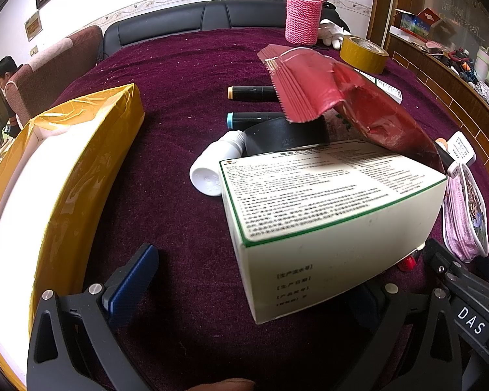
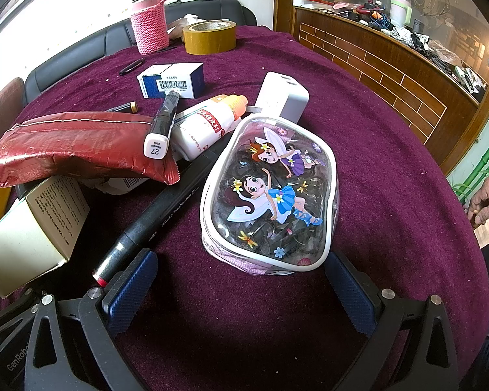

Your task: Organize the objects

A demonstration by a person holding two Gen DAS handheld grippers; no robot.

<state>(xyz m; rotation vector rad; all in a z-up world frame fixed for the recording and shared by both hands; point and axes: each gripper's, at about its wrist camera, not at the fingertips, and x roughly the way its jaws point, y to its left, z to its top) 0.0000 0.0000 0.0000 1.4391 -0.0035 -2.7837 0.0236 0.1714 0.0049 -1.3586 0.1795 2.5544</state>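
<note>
Right gripper (image 2: 241, 290), jaws fully open and empty, straddles the near end of the clear fairy-print zip pouch (image 2: 270, 195), long axis running far; the left gripper (image 1: 254, 280) is likewise open and empty.

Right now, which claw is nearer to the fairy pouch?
The right claw. The fairy pouch lies just ahead between its open fingers, untouched. The left claw sits off to the pouch's side, with a white box in between.

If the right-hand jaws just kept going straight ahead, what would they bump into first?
Most likely the fairy-print pouch: it lies dead ahead of the open right gripper, its near edge between the jaws. Depth is hard to judge.
</note>
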